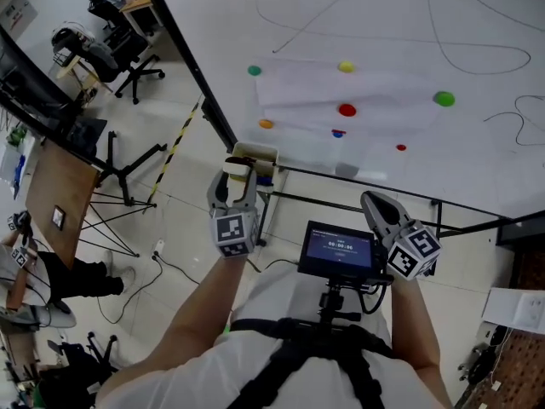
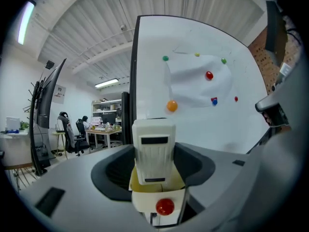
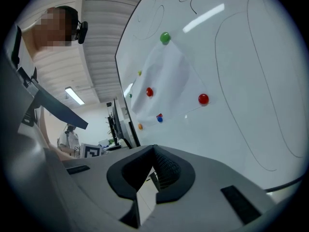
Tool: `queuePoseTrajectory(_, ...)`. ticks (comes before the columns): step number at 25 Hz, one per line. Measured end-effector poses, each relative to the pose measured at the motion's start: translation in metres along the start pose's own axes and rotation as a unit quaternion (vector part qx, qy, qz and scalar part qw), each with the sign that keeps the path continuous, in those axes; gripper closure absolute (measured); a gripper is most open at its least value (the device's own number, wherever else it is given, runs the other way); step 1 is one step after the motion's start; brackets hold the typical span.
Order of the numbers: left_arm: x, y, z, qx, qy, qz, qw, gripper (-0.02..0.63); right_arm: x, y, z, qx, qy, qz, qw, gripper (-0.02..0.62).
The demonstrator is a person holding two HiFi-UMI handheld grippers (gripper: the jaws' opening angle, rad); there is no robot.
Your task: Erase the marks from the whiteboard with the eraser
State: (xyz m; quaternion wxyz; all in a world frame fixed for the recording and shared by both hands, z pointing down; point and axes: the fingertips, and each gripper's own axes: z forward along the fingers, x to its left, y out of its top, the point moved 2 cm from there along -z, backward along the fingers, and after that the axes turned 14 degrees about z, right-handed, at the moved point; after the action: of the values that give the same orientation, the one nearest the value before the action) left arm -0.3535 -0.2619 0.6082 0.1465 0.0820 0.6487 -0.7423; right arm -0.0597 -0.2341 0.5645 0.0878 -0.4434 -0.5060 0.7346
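The whiteboard (image 1: 383, 24) fills the top of the head view and carries thin curved pen marks (image 1: 477, 58). A white paper sheet (image 1: 341, 92) is pinned to it by coloured magnets. My left gripper (image 1: 238, 179) is at the board's lower left corner, shut on the white eraser (image 1: 239, 169). In the left gripper view the eraser (image 2: 153, 149) stands upright between the jaws, over a cream tray (image 2: 159, 204) bearing a red magnet. My right gripper (image 1: 373, 201) hangs below the board, shut and empty; its own view shows the board (image 3: 241, 57) and the marks (image 3: 227, 105).
A small monitor (image 1: 341, 250) rides on the chest rig between the grippers. The board's black stand bars (image 1: 341, 201) run under its lower edge. Office chairs (image 1: 128, 54) and a wooden desk (image 1: 60, 186) stand at the left, with a seated person (image 1: 34, 262).
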Motion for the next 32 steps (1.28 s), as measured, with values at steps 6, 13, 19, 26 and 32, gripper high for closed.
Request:
queuePoseTrajectory(6, -0.008, 0.041, -0.033, -0.052, -0.063, 0.008, 0.9966, 0.328, 0.024, 0.003, -0.013, -0.020, -0.003, -0.004, 1.000, 0.580)
queuePoseTrajectory(13, -0.054, 0.083, -0.062, -0.130, -0.215, -0.025, 0.9676, 0.327, 0.045, 0.009, -0.034, -0.046, -0.015, -0.022, 0.999, 0.580)
queuePoseTrajectory(19, -0.090, 0.090, -0.084, -0.151, -0.294, -0.046, 0.9427, 0.327, 0.063, 0.017, -0.067, -0.083, -0.037, -0.032, 0.995, 0.580)
queuePoseTrajectory(26, -0.100, 0.102, -0.094, -0.175, -0.324, -0.085, 0.9260, 0.328, 0.077, 0.038, -0.101, -0.119, -0.068, -0.053, 0.989, 0.580)
queuePoseTrajectory(32, -0.099, 0.120, -0.101, -0.201, -0.339, -0.093, 0.9143, 0.328, 0.090, 0.069, -0.105, -0.138, -0.060, -0.090, 0.984, 0.580)
